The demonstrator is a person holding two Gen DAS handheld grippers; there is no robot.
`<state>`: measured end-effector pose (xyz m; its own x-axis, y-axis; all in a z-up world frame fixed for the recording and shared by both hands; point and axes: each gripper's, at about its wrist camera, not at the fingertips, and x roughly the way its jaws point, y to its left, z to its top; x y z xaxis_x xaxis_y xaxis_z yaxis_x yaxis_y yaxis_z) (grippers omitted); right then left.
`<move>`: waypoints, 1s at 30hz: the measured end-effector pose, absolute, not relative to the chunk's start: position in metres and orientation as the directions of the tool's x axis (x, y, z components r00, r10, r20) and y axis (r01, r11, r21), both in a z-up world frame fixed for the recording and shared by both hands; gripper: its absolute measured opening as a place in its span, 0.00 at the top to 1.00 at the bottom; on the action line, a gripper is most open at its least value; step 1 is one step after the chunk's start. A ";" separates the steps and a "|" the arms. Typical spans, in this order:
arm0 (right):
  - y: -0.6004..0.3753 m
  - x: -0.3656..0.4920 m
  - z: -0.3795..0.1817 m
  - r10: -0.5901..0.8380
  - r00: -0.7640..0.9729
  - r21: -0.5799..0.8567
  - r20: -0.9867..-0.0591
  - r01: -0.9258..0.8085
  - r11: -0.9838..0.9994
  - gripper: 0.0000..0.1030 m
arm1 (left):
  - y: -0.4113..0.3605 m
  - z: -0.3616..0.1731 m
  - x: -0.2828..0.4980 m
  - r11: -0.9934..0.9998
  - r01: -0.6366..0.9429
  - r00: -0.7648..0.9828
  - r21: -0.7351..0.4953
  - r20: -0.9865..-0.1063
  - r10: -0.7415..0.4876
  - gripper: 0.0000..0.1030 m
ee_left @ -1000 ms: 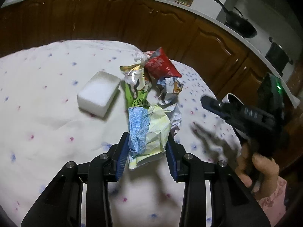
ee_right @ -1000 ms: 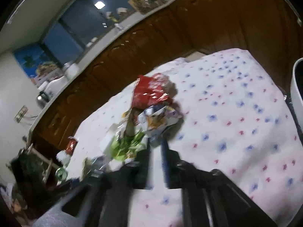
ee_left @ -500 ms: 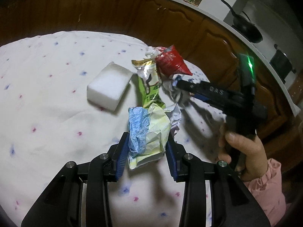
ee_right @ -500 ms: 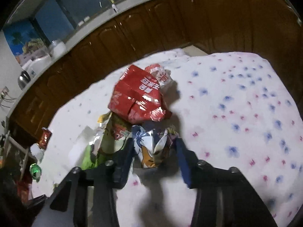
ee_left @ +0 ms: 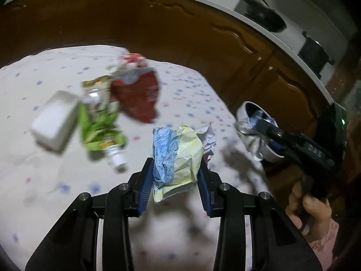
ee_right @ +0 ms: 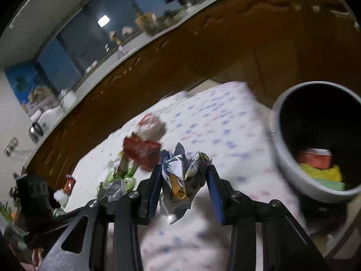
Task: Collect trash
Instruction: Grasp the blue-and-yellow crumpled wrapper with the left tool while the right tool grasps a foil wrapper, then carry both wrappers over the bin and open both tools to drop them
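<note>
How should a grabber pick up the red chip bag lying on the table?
Probably pinch the red chip bag across its narrower crumpled top end, coming down from above. It lies flat on the tablecloth, so a sideways reach would only slide over it. The green wrapper crowds its left edge.

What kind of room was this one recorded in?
Most likely a home kitchen. Brown wooden cabinets run under a long pale countertop, and a black wok and a dark pot sit on it. The work itself happens on a table with a dotted white cloth.
</note>
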<state>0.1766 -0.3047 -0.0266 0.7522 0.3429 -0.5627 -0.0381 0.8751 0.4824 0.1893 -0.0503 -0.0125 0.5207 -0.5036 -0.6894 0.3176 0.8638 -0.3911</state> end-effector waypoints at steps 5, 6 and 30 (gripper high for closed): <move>-0.357 0.153 -0.017 0.254 0.796 0.475 -0.549 0.048 0.879 0.61 | -0.094 -0.003 0.197 0.839 0.385 0.494 -0.384 -0.682 -0.539 0.66; -0.363 0.153 -0.016 0.246 0.799 0.477 -0.548 0.057 0.877 0.61 | -0.101 -0.002 0.198 0.834 0.395 0.489 -0.384 -0.681 -0.545 0.66; -0.464 0.158 -0.023 0.086 0.809 0.454 -0.582 0.236 0.859 0.59 | -0.293 0.025 0.248 0.750 0.615 0.367 -0.245 -0.753 -0.547 0.65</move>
<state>0.1577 -0.4641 -0.0234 0.8086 0.0856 -0.5821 0.2362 0.8589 0.4544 0.2479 -0.2932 0.0248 0.3668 -0.5465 -0.7528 0.6148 0.7497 -0.2447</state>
